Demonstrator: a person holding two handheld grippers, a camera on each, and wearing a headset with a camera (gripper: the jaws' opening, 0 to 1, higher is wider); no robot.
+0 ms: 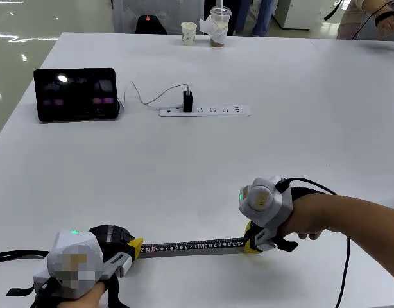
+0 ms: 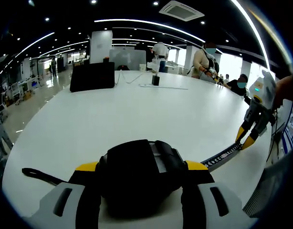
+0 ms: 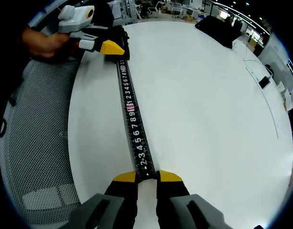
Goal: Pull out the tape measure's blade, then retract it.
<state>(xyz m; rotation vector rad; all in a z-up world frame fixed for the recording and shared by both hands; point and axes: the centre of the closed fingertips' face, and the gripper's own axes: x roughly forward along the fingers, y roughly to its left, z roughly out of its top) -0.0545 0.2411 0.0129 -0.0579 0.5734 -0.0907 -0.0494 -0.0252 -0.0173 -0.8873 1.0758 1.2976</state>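
Right claw (image 3: 147,176) pinches blade (image 3: 132,114) numbered 2 through 9.

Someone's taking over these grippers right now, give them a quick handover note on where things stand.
Left hand-held gripper: shut on the tape measure case.
Right hand-held gripper: shut on the blade at its tip end.
Blade: drawn out, running low along the white table between the two grippers.
Done: the pull-out, at least in part.
Left: retract the blade into the case.
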